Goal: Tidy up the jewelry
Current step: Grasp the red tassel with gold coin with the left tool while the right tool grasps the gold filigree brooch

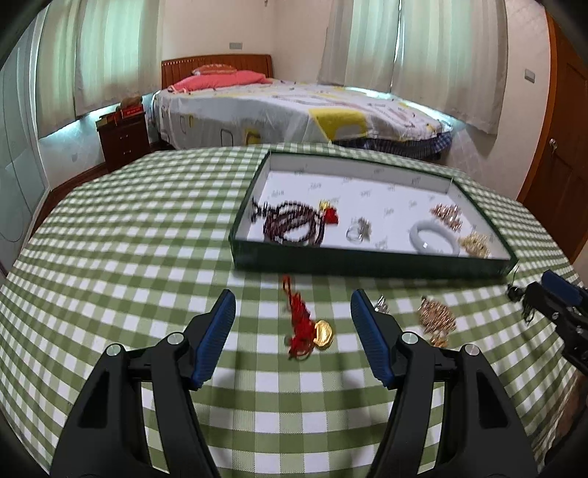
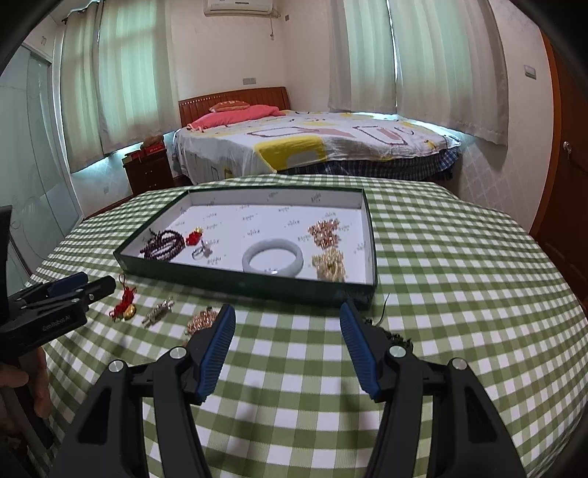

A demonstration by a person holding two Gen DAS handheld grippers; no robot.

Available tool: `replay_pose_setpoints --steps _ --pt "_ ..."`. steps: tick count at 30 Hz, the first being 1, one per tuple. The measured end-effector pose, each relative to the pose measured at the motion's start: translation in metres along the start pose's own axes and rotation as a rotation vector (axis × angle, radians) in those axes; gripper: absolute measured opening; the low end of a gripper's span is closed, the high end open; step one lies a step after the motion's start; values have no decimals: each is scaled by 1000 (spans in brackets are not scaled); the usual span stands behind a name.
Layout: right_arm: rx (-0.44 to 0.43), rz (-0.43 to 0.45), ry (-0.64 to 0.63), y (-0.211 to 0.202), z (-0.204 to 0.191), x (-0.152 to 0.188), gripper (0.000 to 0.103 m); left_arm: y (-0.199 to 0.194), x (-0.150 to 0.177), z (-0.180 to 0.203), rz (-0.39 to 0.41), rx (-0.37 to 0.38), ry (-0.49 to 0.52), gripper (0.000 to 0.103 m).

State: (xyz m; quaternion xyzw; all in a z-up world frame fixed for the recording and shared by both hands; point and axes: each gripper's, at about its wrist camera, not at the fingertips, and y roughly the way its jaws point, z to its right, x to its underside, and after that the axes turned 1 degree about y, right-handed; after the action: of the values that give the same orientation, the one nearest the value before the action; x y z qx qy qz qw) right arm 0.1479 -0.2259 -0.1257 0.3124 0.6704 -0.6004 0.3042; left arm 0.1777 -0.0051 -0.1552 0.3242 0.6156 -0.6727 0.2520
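Left wrist view: left claw (image 1: 293, 305) spread apart, empty, above red tassel charm (image 1: 307, 325) on checked worktop (image 1: 147, 235); tray (image 1: 367, 263) beyond. Right wrist view: right claw (image 2: 286, 318) apart, empty; white bangle (image 2: 272, 256) in tray (image 2: 235, 281).

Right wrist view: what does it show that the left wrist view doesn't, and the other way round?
Only the right wrist view shows the wall air conditioner, the person's hand holding the left hand-held gripper, and the silver piece in full.

Only the left wrist view shows the red tassel charm lying between its own open fingers.

Both show the green tray holding the white bangle, dark bead strand, ring and two gold clusters, plus loose pieces on the checked cloth. The right hand-held gripper is open too.
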Motion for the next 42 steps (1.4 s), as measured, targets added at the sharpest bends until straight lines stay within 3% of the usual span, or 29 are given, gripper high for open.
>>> replay_pose_setpoints --steps 14,20,22,25,30,42 --pt "-13 -23 -5 8 -2 7 58 29 3 -6 -130 17 -28 60" --pt "-15 -33 -8 11 -5 8 58 34 1 -5 -155 69 -29 37" --pt "-18 -38 -11 12 -7 8 58 33 1 -1 -150 103 -9 18" --pt "-25 -47 -20 16 -12 9 58 33 1 1 -143 118 0 12" --pt "-44 -65 -31 21 -22 9 58 27 2 -7 -125 129 -22 11" --pt "-86 -134 -48 49 -50 5 58 3 2 -37 -65 56 -57 11"
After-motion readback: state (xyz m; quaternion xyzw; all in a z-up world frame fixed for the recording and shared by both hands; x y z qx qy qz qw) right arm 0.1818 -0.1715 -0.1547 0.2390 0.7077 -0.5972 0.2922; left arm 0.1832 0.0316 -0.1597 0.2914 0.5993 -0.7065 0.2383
